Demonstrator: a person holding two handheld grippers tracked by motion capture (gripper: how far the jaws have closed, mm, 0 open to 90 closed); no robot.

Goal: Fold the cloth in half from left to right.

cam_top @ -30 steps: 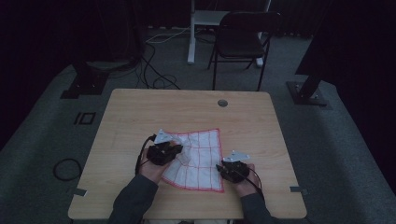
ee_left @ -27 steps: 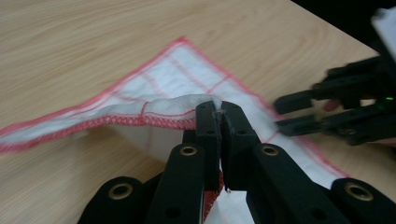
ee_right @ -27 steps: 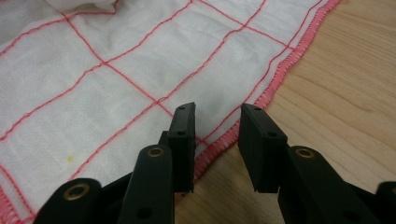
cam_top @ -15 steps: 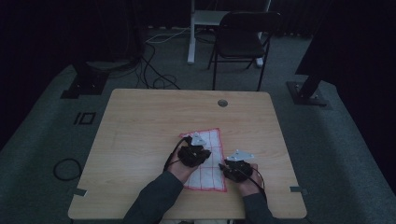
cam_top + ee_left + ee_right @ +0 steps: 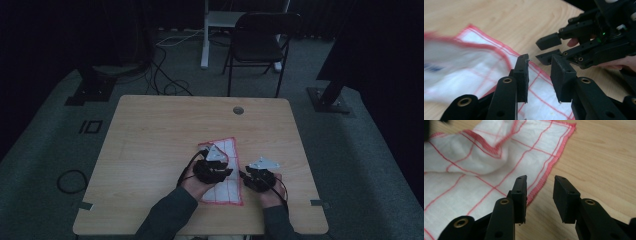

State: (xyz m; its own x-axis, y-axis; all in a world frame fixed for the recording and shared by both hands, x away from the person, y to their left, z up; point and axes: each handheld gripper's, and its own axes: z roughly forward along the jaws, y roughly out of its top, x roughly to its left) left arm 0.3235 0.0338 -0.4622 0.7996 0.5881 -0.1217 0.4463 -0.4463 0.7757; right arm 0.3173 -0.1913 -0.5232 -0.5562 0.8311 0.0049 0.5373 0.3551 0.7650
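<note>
A white cloth with a red grid and red hem (image 5: 227, 150) lies folded on the wooden table (image 5: 150, 140). My left gripper (image 5: 228, 172) hovers over it, pointing right. Its jaws have just been opening and stand open (image 5: 540, 58), with nothing between them. A blurred flap of the cloth (image 5: 461, 57) hangs loose to their left. My right gripper (image 5: 246, 176) faces it from the cloth's right edge. Its jaws have opened a little wider (image 5: 540, 180) and straddle bare wood beside the red hem (image 5: 549, 165). Each gripper's tips nearly meet the other's.
A cable hole (image 5: 238, 110) sits near the table's far edge. A dark chair (image 5: 260, 45) and a white stand (image 5: 205, 35) are behind the table. Cables (image 5: 170, 85) and black stand bases (image 5: 87, 90) lie on the grey floor.
My left gripper swept right across the cloth, folding its left side over the right, then opened and let the cloth go. The right hand stayed put.
</note>
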